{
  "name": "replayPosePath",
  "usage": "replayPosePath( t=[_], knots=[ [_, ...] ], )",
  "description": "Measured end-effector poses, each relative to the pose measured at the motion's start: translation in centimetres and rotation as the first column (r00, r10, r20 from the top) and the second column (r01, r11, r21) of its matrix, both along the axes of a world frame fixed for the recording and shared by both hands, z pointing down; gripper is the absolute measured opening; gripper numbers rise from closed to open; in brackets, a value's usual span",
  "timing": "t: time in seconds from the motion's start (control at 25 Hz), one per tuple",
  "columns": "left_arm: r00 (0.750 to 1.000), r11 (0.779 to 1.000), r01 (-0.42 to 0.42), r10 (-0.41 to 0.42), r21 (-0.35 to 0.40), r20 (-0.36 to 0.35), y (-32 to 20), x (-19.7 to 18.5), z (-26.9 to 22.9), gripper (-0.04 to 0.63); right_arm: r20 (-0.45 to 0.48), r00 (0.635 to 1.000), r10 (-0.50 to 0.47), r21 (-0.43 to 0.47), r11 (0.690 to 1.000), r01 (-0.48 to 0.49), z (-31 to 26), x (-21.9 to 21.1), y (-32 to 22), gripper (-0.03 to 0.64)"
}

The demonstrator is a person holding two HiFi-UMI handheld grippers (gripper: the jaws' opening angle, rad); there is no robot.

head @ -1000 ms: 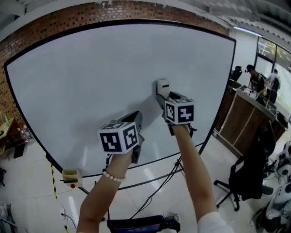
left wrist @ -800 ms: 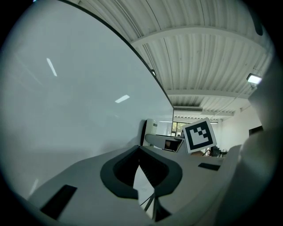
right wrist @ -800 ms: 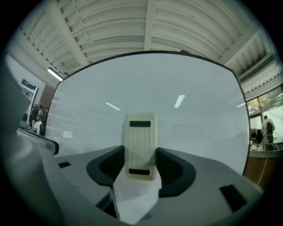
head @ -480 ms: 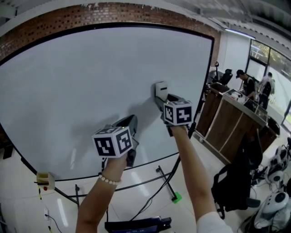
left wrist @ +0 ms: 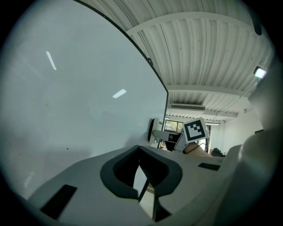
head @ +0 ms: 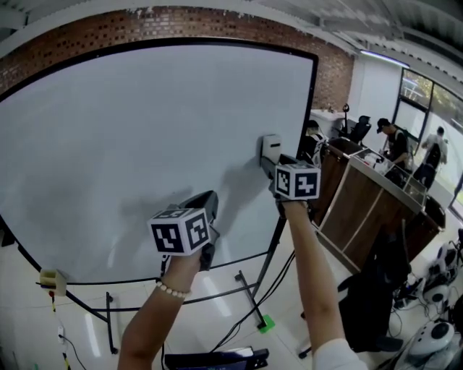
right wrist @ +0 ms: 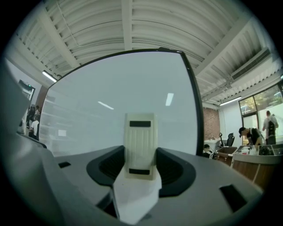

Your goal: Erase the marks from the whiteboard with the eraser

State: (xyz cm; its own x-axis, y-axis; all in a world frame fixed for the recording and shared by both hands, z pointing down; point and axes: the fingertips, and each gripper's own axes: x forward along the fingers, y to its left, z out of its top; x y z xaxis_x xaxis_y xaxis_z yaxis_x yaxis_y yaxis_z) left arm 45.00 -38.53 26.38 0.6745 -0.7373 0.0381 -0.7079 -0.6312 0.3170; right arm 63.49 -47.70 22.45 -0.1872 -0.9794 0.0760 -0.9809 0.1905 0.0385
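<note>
Near the whiteboard's right edge: I see the eraser (head: 271, 148) standing upright about halfway up the whiteboard (head: 130, 144), its face against the surface as far as the head view lets me judge.
Right gripper (head: 270, 163): it pinches the eraser's lower part. In the right gripper view the cream ribbed back (right wrist: 140, 145) fills the gap, one jaw on each side of it.
Left gripper (head: 207, 201): I hold it lower and to the left of the other, pointed up along the board. Its jaws are drawn together with only a thin sliver of light between them, and nothing is held. I cannot tell whether it touches the board.
Board surface: plain white from my head view. The left gripper view picks up one tiny dark speck (left wrist: 67, 148).
Left wrist: a bead bracelet (head: 172, 289).
Surroundings: a brick wall (head: 181, 22) above the board and a wooden counter (head: 362, 209) to the right, with people (head: 391, 141) behind it.
</note>
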Motion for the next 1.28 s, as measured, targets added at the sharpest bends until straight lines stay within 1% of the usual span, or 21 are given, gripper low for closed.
replayPosePath(
  t=[0.24, 0.4, 0.56, 0.84, 1.0, 1.08, 1.16, 1.28],
  knots=[
    [0.999, 1.0, -0.005, 0.005, -0.004, 0.032, -1.2, 3.6, 0.8, -0.012, 0.046, 0.998, 0.052, -0.011, 0.999, -0.052, 1.2, 7.4, -1.1, 0.25],
    [0.999, 1.0, -0.008, 0.008, -0.009, 0.043, -1.9, 5.3, 1.5, -0.012, 0.055, 0.997, 0.055, -0.007, 0.998, -0.055, 1.9, 9.9, -1.4, 0.251],
    [0.998, 1.0, -0.016, 0.017, -0.021, 0.055, -2.3, 6.4, 2.6, -0.012, 0.063, 0.997, 0.05, -0.011, 0.999, -0.05, 4.0, 11.2, -1.5, 0.25],
    [0.998, 0.999, -0.022, 0.024, -0.042, 0.061, -2.7, 6.3, 4.7, -0.012, 0.083, 0.996, 0.042, -0.037, 0.999, -0.039, 9.4, 11.0, -1.5, 0.251],
    [0.997, 0.998, -0.044, 0.047, -0.048, 0.053, -2.7, 6.0, 5.5, -0.012, 0.096, 0.994, 0.044, -0.035, 0.999, -0.041, 10.5, 10.8, -1.6, 0.25],
    [0.997, 0.998, -0.036, 0.04, -0.055, 0.07, -2.8, 5.5, 6.3, -0.012, 0.096, 0.995, 0.029, -0.034, 0.999, -0.026, 10.5, 9.7, -1.5, 0.25],
    [0.996, 0.998, -0.025, 0.03, -0.057, 0.08, -2.7, 4.6, 6.9, -0.012, 0.084, 0.996, 0.005, -0.023, 1.0, -0.003, 10.3, 7.8, -1.2, 0.25],
    [0.997, 0.999, -0.015, 0.018, -0.04, 0.079, -2.5, 2.8, 7.2, -0.012, 0.034, 0.999, 0.01, -0.002, 1.0, -0.01, 9.6, 4.7, -0.7, 0.25]
  ],
)
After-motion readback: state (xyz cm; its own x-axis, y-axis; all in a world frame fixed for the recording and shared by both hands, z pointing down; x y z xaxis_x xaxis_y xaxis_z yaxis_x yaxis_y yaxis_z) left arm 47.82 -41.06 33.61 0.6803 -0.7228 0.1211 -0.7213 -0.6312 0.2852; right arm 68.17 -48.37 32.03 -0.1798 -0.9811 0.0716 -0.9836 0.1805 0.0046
